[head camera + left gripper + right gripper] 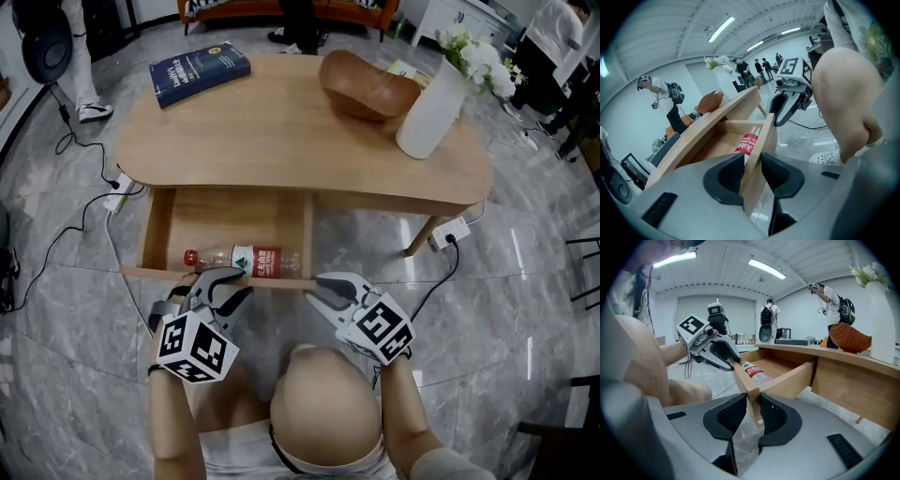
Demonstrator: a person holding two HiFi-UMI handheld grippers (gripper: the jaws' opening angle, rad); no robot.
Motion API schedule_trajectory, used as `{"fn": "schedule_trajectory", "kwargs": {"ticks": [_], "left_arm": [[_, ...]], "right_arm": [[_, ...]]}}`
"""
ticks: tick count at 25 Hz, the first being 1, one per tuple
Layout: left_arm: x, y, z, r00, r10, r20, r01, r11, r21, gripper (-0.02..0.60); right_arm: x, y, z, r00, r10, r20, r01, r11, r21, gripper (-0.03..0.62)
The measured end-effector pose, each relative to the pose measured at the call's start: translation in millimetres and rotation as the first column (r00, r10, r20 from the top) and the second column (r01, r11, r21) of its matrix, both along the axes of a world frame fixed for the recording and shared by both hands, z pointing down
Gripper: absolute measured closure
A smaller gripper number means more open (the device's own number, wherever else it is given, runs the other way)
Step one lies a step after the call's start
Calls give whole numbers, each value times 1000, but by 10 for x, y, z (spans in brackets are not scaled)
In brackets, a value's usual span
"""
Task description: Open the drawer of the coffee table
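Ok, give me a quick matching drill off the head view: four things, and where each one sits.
1. book
2. bottle
3. vase
4. bowl

A. lying in the open drawer
B. standing at the right end of the tabletop
C. flat on the tabletop's left side
D. on the tabletop, just left of the vase

Pairs: 1-C, 2-A, 3-B, 4-D

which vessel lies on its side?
The clear plastic bottle with the red label, inside the open drawer; the white vase and brown wooden bowl stand on the tabletop.
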State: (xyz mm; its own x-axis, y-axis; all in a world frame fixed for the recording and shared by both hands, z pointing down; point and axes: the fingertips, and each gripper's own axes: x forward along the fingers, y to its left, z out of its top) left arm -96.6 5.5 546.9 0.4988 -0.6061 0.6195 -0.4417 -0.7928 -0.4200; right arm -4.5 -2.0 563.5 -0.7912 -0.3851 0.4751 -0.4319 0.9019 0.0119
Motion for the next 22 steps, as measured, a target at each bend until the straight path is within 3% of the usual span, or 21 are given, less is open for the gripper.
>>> {"fn": "schedule_trajectory", "kwargs": {"ticks": [22], "left_arm": [[18, 93, 15, 999, -12, -47, 11, 1000, -14, 463]], "right_arm": [[4, 81, 40, 1000, 9, 14, -8, 1000, -12, 497]]}}
